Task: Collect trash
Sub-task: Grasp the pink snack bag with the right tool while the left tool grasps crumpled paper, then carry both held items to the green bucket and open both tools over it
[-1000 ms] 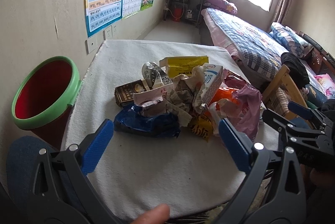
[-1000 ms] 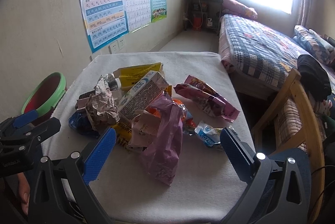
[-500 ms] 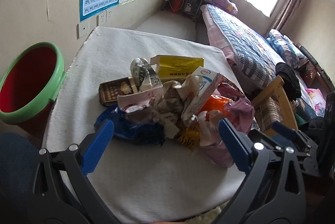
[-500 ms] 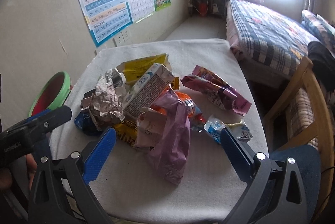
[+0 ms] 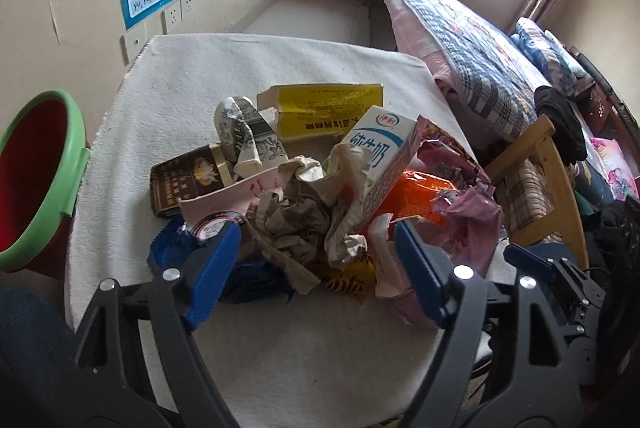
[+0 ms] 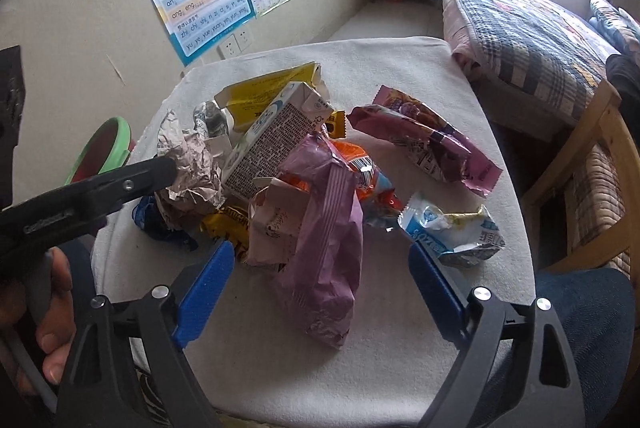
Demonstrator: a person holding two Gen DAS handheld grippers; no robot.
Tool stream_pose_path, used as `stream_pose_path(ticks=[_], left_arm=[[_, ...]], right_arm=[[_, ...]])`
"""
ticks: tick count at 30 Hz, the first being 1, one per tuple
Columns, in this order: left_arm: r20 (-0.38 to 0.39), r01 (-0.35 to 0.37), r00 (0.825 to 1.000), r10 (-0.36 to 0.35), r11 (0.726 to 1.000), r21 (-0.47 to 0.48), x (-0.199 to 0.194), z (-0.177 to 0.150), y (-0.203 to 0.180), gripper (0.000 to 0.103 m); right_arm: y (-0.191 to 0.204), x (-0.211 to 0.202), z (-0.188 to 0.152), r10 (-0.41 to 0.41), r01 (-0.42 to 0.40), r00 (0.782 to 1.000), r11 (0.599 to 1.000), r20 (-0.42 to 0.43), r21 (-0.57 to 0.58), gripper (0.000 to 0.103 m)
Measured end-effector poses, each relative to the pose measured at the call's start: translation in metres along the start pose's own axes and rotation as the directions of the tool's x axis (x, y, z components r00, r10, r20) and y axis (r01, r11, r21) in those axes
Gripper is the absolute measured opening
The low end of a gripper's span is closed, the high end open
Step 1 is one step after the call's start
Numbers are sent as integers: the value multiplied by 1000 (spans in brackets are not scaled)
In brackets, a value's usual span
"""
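We see a red bin (image 5: pixel 28 164) with a green rim, a yellow box (image 5: pixel 320 106), a purple bag (image 6: pixel 324 224), blue fingers (image 5: pixel 212 272), a white bench (image 5: pixel 280 348) and a plaid bed (image 5: pixel 472 60).

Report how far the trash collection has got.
Done: nothing visibly; the bin shows only its red inside from here. In hand: nothing. The left gripper is open around the crumpled paper, and the right gripper is open by the purple bag. Left: the whole pile, milk carton included.
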State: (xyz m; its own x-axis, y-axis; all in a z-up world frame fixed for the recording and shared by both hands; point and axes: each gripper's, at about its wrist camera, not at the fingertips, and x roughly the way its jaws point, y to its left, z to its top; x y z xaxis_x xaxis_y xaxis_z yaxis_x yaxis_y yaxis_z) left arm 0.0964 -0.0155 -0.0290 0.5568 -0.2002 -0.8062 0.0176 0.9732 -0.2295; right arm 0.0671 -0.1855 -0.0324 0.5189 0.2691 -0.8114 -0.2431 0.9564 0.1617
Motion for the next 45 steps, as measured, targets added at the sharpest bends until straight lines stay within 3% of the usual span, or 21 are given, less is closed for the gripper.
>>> stream_pose_path(ticks=[3, 5, 7, 12, 17, 28, 45], left_arm=[[-22, -12, 1000, 12, 1000, 10, 9, 1, 0, 64], [-38, -17, 999, 18, 1000, 10, 13, 1, 1, 53], [-47, -26, 999, 27, 1000, 14, 16, 0, 1, 47], [-60, -24, 998, 25, 1000, 17, 16, -2, 5, 28], [-66, -4, 998, 4, 1000, 3, 14, -3, 6, 6], [-21, 45, 999, -46, 999, -8, -14, -3, 8, 3], [67, 74, 995, -72, 996, -39, -54, 8, 22, 2]], right_arm=[[-1, 8, 1, 10, -10, 1000, 1000, -24, 0, 77], [-1, 13, 2, 21, -20, 999, 1000, -41, 7, 66], [-1, 16, 1, 21, -21, 998, 1000, -52, 1, 63], [-4, 22, -2, 40, -39, 997, 999, -69, 16, 34], [-5, 17, -2, 42, -40, 997, 999, -58, 24, 29], [4, -14, 5, -2, 3, 1000, 1000, 31, -22, 28], [15, -49, 34, 33, -27, 992, 998, 123, -53, 27]])
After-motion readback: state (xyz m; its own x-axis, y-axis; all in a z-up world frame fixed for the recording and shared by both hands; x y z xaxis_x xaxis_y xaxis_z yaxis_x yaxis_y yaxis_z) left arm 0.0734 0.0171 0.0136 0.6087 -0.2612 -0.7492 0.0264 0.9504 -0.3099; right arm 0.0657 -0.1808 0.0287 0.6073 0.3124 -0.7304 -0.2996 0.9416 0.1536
